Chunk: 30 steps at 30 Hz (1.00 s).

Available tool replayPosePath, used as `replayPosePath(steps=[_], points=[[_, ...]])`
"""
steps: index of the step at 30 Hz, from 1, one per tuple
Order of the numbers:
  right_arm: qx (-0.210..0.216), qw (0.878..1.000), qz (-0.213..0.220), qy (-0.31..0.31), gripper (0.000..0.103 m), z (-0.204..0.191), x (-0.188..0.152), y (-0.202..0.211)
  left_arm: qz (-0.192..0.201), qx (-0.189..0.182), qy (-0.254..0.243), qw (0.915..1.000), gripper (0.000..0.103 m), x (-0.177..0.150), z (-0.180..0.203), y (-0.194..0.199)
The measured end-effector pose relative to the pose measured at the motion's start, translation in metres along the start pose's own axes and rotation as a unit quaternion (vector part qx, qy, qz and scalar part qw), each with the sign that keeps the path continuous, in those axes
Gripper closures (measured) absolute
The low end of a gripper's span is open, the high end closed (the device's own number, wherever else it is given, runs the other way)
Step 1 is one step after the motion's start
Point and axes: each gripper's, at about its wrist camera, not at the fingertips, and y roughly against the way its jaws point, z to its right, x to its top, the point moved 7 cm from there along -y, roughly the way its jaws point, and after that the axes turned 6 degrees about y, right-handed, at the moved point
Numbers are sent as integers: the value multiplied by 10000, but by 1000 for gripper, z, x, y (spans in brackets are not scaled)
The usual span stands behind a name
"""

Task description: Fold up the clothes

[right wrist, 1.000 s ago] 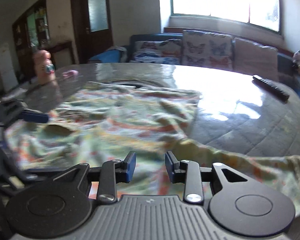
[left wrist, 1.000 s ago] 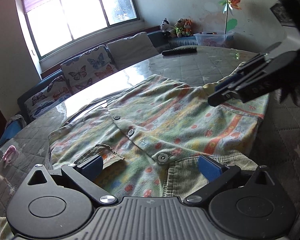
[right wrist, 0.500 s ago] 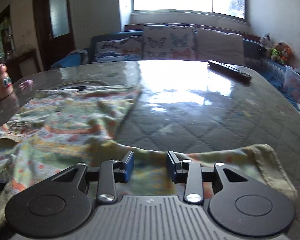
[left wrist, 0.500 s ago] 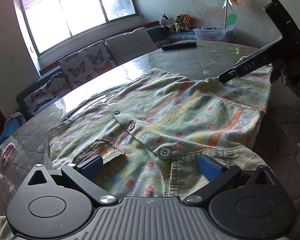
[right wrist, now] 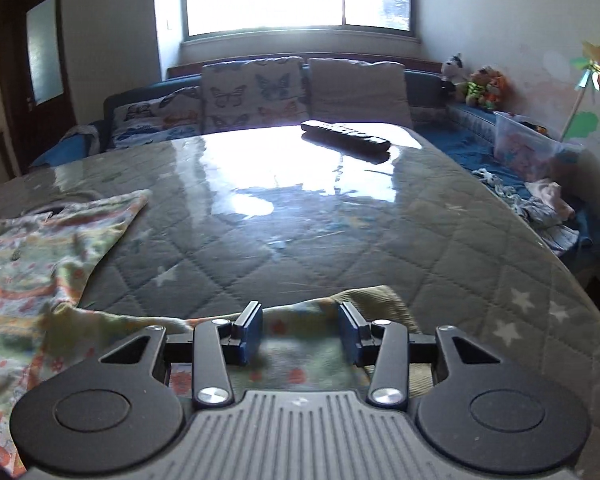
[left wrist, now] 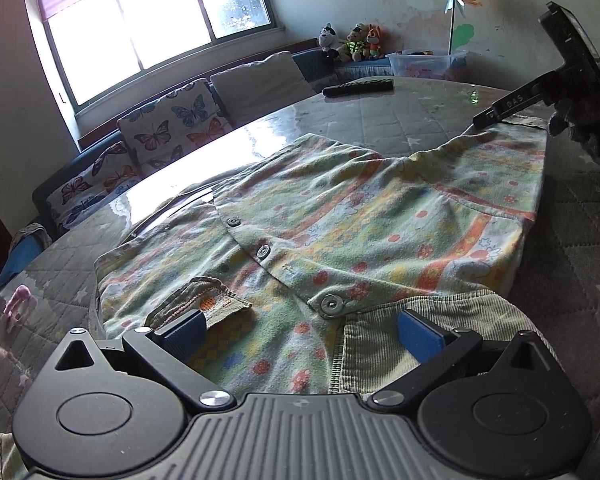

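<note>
A small flower-print buttoned jacket (left wrist: 340, 224) with a corduroy collar lies spread on the quilted table. My left gripper (left wrist: 300, 330) is open, its blue pads either side of the collar end near me. My right gripper (right wrist: 300, 332) is open over the sleeve cuff (right wrist: 364, 300), the cloth lying between its pads. The right gripper also shows in the left wrist view (left wrist: 512, 106) at the far right, over the stretched-out sleeve (left wrist: 500, 148).
A black remote control (right wrist: 346, 138) lies at the table's far side. The glossy quilted table (right wrist: 340, 208) stretches ahead. A sofa with butterfly cushions (right wrist: 252, 92) stands behind it. A plastic box (right wrist: 528, 148) and plush toys sit at the right.
My right gripper swung right, away from the jacket body, and drew the sleeve out flat to the side. Its jaws have opened wider. My left gripper has stayed put.
</note>
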Motion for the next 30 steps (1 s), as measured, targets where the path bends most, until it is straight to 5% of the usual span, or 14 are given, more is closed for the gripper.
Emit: replayPosePath(steps=[9, 23, 25, 28, 30], points=[[-722, 9959, -93, -543, 54, 42, -24, 31, 60, 26, 5, 10000, 0, 4, -1, 5], [-857, 9910, -120, -1019, 55, 42, -40, 43, 237, 120, 20, 9996, 0, 16, -4, 13], [-852, 9913, -112, -995, 65, 40, -39, 42, 240, 118, 28, 9996, 0, 19, -2, 10], [-766, 9919, -63, -1008, 94, 39, -34, 40, 285, 89, 8, 9996, 0, 26, 2, 9], [-764, 9925, 64, -956, 96, 39, -27, 44, 329, 72, -45, 9994, 0, 31, 6, 8]])
